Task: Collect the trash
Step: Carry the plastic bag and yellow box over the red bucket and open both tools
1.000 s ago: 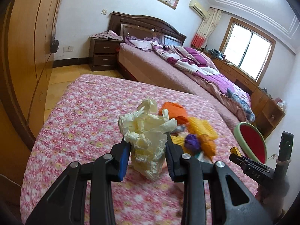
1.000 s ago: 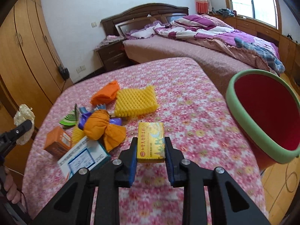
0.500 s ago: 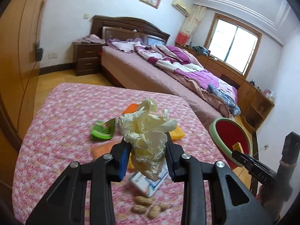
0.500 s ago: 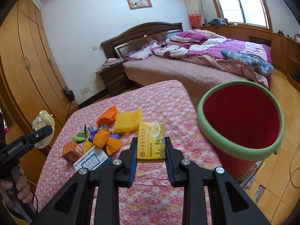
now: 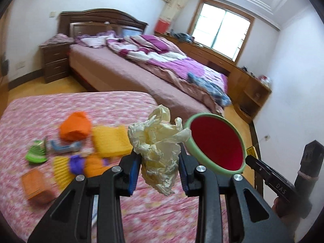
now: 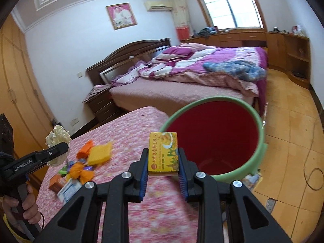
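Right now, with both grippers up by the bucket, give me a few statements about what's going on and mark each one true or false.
1. The left gripper is shut on crumpled paper. True.
2. The right gripper is open and holds nothing. False: it is clamped on a yellow box.
3. The bucket is red inside with a green rim. True.
4. The yellow box already lies in the bucket. False: it is held up in front of the near rim.
5. Trash is left on the pink flowered cloth, including a yellow sponge. True.
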A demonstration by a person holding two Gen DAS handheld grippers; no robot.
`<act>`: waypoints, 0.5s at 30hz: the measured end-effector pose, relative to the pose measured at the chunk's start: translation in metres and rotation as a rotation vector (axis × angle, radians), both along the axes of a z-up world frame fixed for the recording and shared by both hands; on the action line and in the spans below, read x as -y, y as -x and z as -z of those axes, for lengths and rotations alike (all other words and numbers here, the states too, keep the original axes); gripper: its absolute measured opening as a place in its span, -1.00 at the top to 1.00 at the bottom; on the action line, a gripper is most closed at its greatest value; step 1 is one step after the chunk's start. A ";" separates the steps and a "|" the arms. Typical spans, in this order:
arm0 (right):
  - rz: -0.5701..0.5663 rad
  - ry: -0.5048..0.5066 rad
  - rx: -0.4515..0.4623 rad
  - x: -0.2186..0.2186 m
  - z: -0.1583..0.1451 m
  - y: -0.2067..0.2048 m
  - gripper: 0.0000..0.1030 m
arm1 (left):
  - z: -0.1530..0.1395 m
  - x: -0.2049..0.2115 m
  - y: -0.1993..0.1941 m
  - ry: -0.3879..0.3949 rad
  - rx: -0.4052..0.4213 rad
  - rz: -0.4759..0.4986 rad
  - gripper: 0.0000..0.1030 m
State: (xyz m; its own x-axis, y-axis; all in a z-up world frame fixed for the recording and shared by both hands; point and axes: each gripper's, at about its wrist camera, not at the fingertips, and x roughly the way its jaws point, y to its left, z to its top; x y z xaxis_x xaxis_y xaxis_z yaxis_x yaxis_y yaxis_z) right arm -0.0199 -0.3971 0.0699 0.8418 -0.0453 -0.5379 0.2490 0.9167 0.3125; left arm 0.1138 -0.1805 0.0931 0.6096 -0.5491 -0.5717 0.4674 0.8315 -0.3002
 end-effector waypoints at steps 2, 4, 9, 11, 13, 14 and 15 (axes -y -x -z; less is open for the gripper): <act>0.036 0.005 -0.007 0.014 0.004 0.001 0.45 | 0.004 0.025 -0.004 -0.024 0.001 0.045 0.33; 0.053 -0.006 -0.016 0.027 0.007 0.000 0.45 | 0.007 0.045 -0.009 -0.039 -0.010 0.079 0.33; 0.074 -0.011 -0.028 0.052 0.016 -0.004 0.45 | 0.022 0.094 -0.023 -0.059 -0.049 0.162 0.33; 0.080 -0.013 -0.033 0.062 0.022 -0.008 0.45 | 0.026 0.109 -0.026 -0.071 -0.042 0.178 0.33; 0.087 -0.013 -0.043 0.069 0.027 -0.013 0.45 | 0.031 0.123 -0.031 -0.080 -0.038 0.191 0.33; 0.089 -0.014 -0.050 0.074 0.030 -0.016 0.45 | 0.035 0.130 -0.034 -0.083 -0.040 0.196 0.33; 0.091 -0.014 -0.057 0.076 0.033 -0.020 0.45 | 0.038 0.135 -0.037 -0.086 -0.042 0.201 0.33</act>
